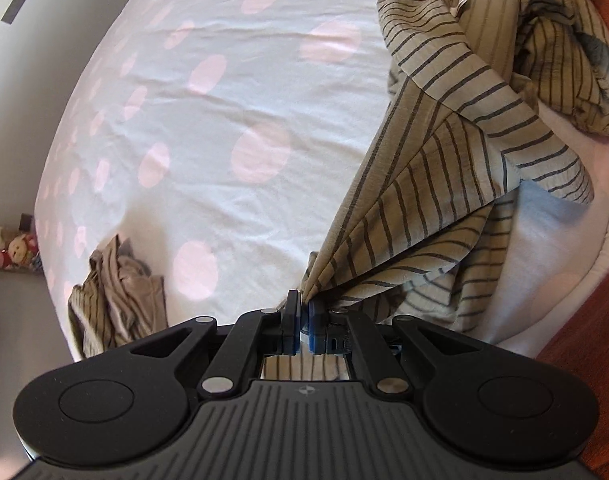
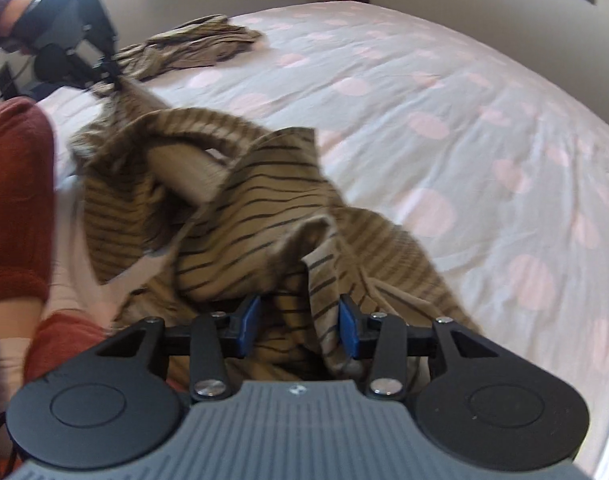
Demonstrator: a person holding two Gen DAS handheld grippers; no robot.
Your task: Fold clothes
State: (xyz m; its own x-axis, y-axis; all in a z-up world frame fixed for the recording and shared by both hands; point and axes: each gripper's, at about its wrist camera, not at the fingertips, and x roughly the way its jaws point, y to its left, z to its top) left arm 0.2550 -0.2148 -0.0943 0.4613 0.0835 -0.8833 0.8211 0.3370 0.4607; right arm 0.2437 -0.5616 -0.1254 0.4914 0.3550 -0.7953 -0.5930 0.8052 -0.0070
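**Striped garment pinched at one end, the other end loose between spread jaws**

The striped garment fills the right side of the left wrist view, rising in a taut ridge from the lower centre toward the upper right, where it bunches into a crumpled heap. It looks stretched that way because the left gripper has its jaws pressed together on a gathered corner of the cloth, at the lower centre of the frame, so that end is lifted while the rest drags on the bed.

In the right wrist view the same cloth lies heaped across the centre and lower centre. The right gripper sits at the bottom centre with its jaws spread; a hanging fold of the fabric lies between the blue pads, close to the right-hand one, but is not squeezed. Judging by this, the step in hand is finding a second corner so the piece can be spread flat before folding.

The left tool appears again at the upper left of that view, with the cloth trailing from its tip. A second striped piece lies crumpled well apart, near the top of the frame, probably waiting its turn. A red sleeve borders the left edge.
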